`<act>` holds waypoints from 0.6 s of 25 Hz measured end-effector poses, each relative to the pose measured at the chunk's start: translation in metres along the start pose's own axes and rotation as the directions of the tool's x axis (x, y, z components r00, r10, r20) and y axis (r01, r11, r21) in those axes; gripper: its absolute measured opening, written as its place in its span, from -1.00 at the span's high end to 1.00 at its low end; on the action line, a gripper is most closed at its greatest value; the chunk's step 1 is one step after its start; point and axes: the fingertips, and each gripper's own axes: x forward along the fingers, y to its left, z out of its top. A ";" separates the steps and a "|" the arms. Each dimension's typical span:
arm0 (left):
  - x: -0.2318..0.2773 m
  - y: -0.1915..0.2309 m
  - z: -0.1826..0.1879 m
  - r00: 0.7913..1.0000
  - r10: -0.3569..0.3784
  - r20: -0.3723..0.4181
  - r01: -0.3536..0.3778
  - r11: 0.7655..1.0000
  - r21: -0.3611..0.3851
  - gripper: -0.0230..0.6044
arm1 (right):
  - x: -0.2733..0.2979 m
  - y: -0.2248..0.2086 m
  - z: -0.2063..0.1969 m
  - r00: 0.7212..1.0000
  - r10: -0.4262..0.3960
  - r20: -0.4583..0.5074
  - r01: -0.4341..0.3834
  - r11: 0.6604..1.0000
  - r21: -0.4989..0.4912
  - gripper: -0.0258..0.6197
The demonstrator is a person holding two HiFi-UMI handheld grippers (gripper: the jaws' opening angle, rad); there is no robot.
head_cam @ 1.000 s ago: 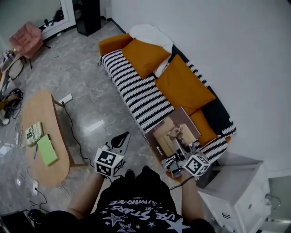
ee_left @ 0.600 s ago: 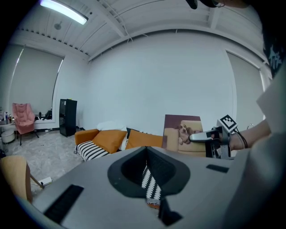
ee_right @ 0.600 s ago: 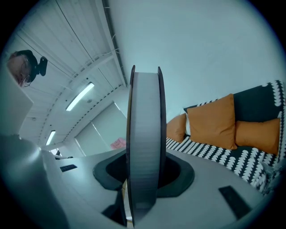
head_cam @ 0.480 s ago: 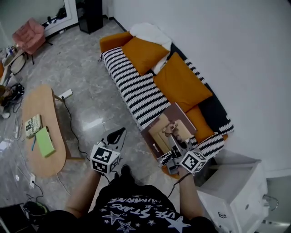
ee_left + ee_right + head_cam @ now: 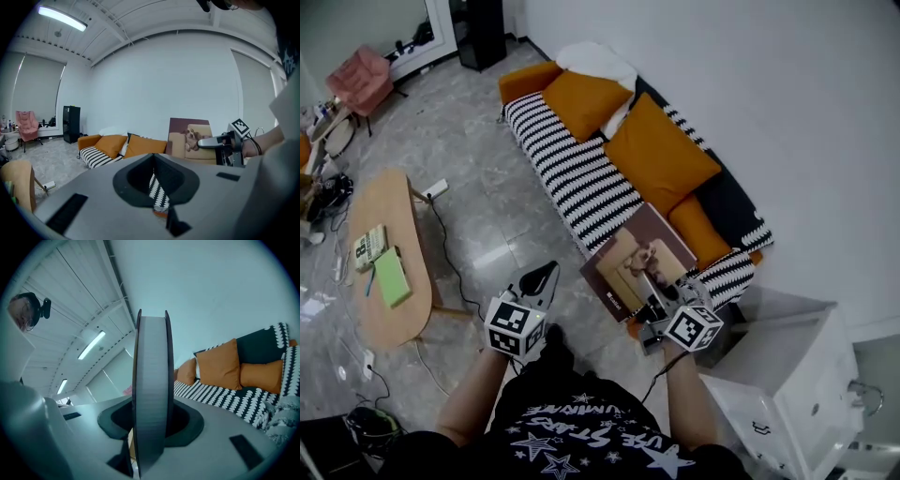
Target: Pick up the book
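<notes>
We have drawn the book [image 5: 639,261] further off the sofa [image 5: 572,178] than a second ago. The right gripper [image 5: 661,309] clamps its jaws on the book's lower edge, hiding that edge. The left gripper [image 5: 546,275] has its jaws closed and empty.

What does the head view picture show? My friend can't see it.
Seen from above, a person's right gripper holds a book with a dog on its cover, by a striped sofa with orange cushions. The left gripper is empty over the grey floor, near a wooden table.
</notes>
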 end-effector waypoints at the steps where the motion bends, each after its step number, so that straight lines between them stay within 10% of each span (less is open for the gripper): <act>1: -0.005 -0.009 -0.001 1.000 -0.003 0.002 0.003 1.000 0.004 0.90 | -0.009 0.003 -0.002 1.000 0.002 0.004 -0.002 1.000 0.000 0.45; 15: -0.061 -0.087 -0.018 1.000 -0.025 0.012 0.025 0.999 0.031 0.91 | -0.111 0.025 -0.036 1.000 0.001 0.000 -0.001 0.999 -0.033 0.45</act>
